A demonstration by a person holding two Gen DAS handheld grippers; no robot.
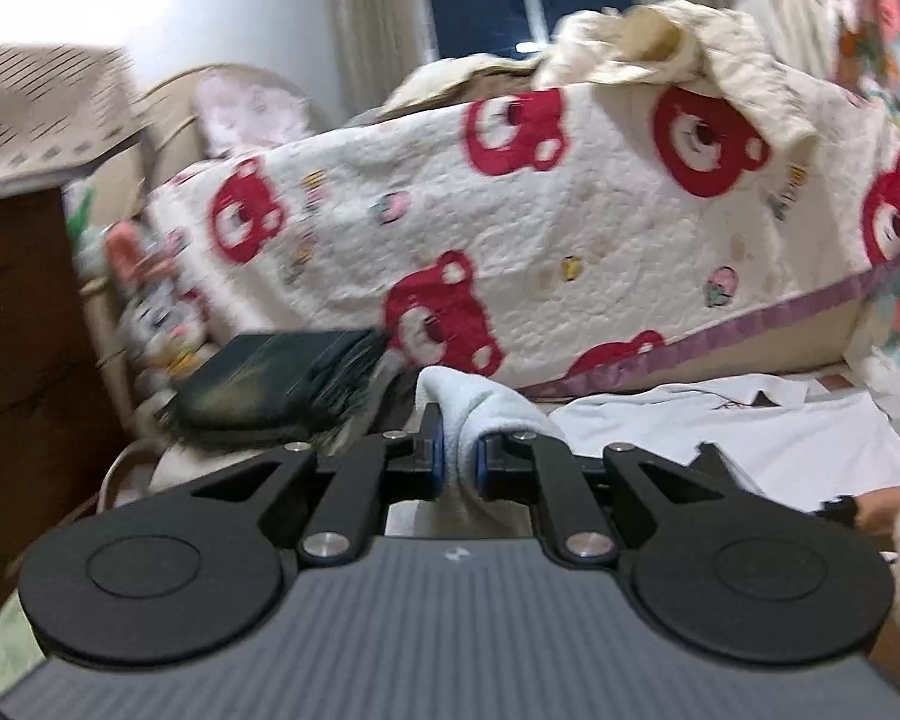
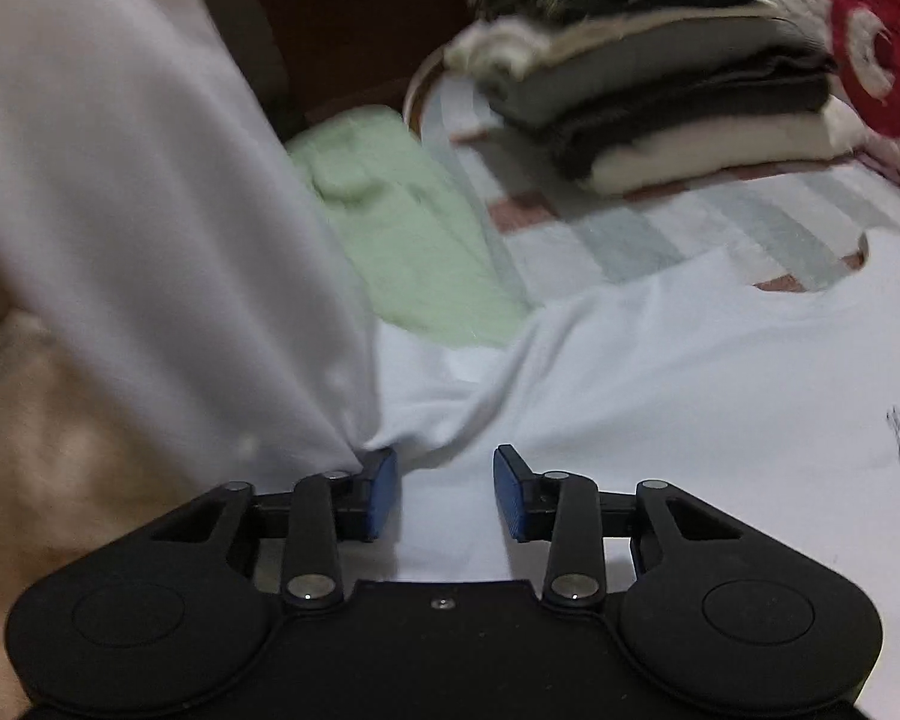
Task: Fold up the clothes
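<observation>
Across the bed (image 2: 660,228), with its pale checked cover, a white shirt (image 2: 690,396) lies spread flat, neck opening toward the far side, while one part of it rises in a tall sheet at the left of the right wrist view. Behind it in the left wrist view a quilt with red bears (image 1: 540,222) hangs over a piece of furniture, and a pile of folded clothes (image 2: 678,96) sits near the far corner of the bed, with a pale green cloth (image 2: 402,228) just beside the shirt. The left gripper (image 1: 457,468) is clenched on a bunched white fold of the shirt and holds it up off the bed. The right gripper (image 2: 445,492) stands with its blue pads wide apart just above the flat part of the shirt, gripping nothing (the lifted cloth only brushes its left pad). Judging from this, the main risk is that the raised part, held at a single point, sags and twists as it is carried over, so it lands crooked or creased instead of edge to edge. The thick bunch between the left pads could also slip free under its own weight. A pull on the lifted side could drag the flat half along the cover and ruck it, or catch the green cloth. Both views are blurred, so finer wrinkles cannot be told.
</observation>
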